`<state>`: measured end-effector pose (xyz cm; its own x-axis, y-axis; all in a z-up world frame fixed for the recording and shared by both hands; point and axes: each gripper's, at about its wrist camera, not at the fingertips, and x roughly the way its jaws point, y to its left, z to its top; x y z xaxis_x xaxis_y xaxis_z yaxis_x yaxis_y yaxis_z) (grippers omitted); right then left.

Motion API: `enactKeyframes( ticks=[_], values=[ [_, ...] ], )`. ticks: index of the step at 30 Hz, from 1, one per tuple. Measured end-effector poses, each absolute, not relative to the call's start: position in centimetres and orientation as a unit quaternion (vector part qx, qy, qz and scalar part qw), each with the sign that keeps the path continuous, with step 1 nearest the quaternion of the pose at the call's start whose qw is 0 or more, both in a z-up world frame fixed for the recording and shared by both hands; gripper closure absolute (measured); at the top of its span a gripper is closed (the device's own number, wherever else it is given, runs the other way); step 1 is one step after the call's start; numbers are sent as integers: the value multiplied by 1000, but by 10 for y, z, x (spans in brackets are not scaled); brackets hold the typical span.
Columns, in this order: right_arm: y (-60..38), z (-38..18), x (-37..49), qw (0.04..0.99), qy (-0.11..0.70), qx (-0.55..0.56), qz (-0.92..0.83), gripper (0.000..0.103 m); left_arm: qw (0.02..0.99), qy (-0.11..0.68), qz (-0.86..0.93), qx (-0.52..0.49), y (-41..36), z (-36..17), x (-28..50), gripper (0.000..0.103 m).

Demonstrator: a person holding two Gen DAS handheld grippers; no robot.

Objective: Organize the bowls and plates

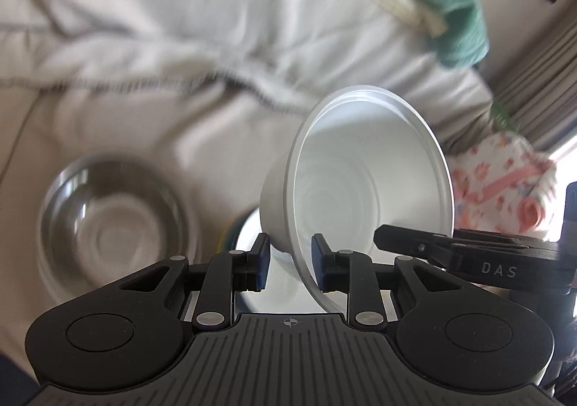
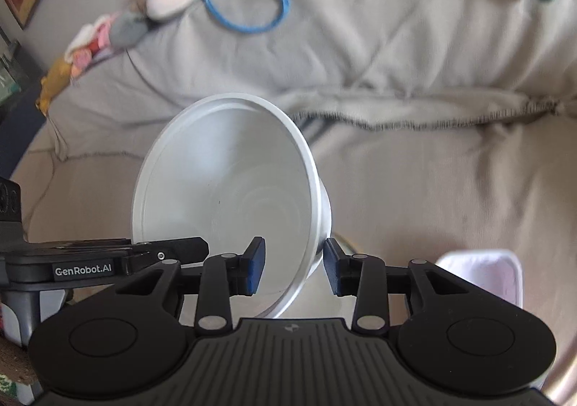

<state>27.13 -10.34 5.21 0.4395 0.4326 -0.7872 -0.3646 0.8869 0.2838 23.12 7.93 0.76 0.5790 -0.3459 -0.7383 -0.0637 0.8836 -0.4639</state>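
Two claws are seen, each with a white bowl between its blue pads. In the left wrist view, the left claw [image 1: 290,263] is pinching the wall of one white bowl [image 1: 364,182], which is tilted on its side with its opening turned toward the right of the picture; one pad lies outside the wall and one inside. In the right wrist view, a white bowl [image 2: 230,196] is likewise tilted in the right claw [image 2: 295,267], its opening turned left; the rim sits between the pads, but contact with the right-hand pad cannot be made out. Whether it is the same bowl in both views cannot be told.

One steel bowl [image 1: 111,222] is seen standing upright on the bed [image 1: 126,110], to the left of the held bowl. One white plate [image 1: 274,283] lies beneath the left claw. One blue ring [image 2: 247,11] and one green cloth [image 1: 443,5] lie further back on the bedding. One pale square container [image 2: 483,274] is seen at the lower right of the right wrist view.
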Motion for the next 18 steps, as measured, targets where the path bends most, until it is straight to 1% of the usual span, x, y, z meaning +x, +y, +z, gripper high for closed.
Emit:
enactKeyframes(
  ticks=[4,7,9,10,12,16,18],
  values=[
    [-104,20,268,827,513,32,227,67,847,468,-78,-241,84,-19,233,75],
    [-100,8,262,829,515,3,217,67,842,473,-80,-247,84,-25,239,75],
    [-96,8,257,840,502,-23,204,65,843,470,-88,-248,86,-21,239,74],
    [-96,10,255,847,493,-36,196,63,846,464,-93,-247,88,-16,236,74],
    [-96,18,248,864,467,-62,179,53,852,447,-102,-252,96,-5,231,74],
    [-89,44,241,887,424,-91,159,49,870,396,-97,-276,130,16,212,74],
    [-80,59,240,895,405,-96,159,37,875,377,-68,-295,153,17,205,74]
  ],
)
